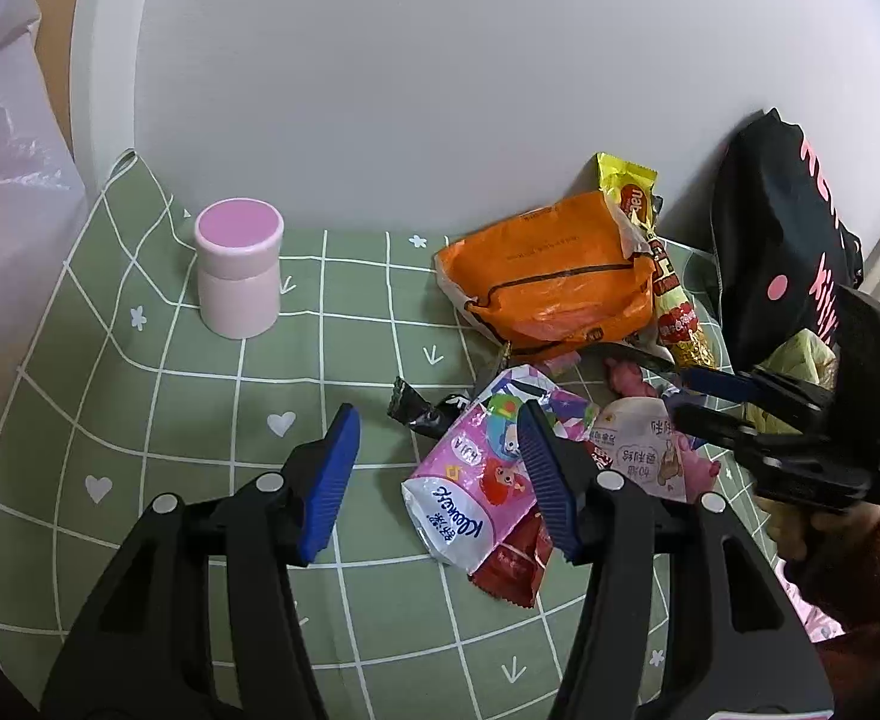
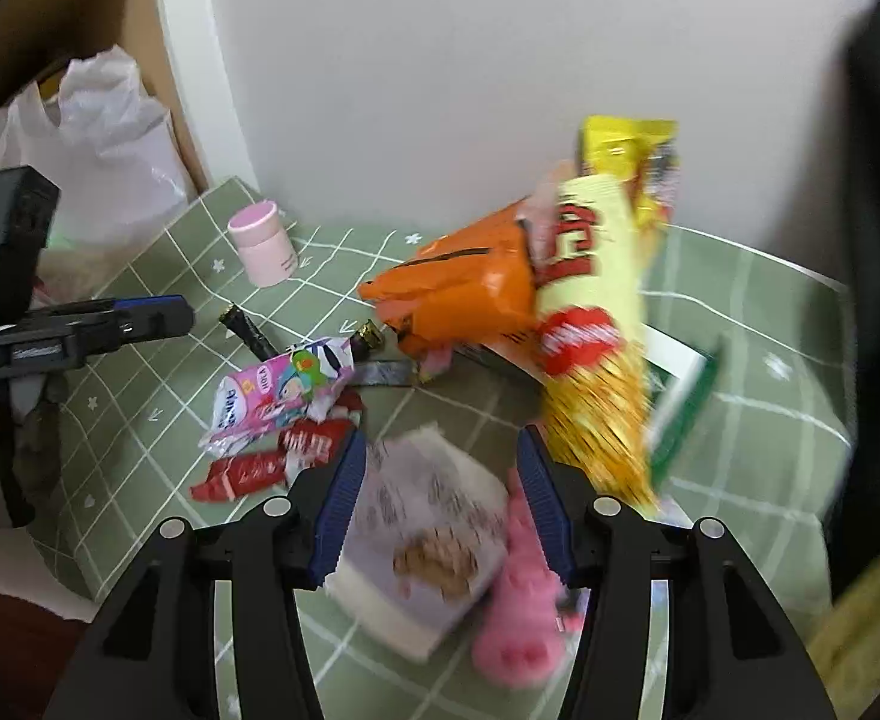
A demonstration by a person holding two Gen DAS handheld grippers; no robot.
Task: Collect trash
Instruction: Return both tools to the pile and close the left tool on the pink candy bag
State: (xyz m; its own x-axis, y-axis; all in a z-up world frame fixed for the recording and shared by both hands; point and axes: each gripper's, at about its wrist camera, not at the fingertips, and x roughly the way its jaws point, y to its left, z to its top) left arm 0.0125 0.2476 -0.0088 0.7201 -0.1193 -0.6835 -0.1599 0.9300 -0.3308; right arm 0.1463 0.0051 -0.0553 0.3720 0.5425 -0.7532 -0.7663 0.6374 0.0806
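Wrappers of crinkled plastic lie heaped at centre frame on a green checked cloth (image 1: 212, 402): an orange packet (image 1: 551, 276), a pink tissue pack (image 1: 470, 480). The right gripper (image 2: 440, 498), jaws apart, straddles a blurred pale wrapper (image 2: 422, 534) and pink toy (image 2: 521, 618). The left gripper (image 1: 440, 480) gapes empty. A smooth pink canister (image 1: 238, 273) stands upper left.

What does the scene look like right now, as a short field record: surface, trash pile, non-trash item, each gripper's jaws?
surface: green grid tablecloth
trash pile: orange bag, pink tissue pack, red wrapper, yellow noodle pack
non-trash: pink jar, upright, apart from pile
left gripper: jaws open, over tissue pack
right gripper: jaws open around white snack packet
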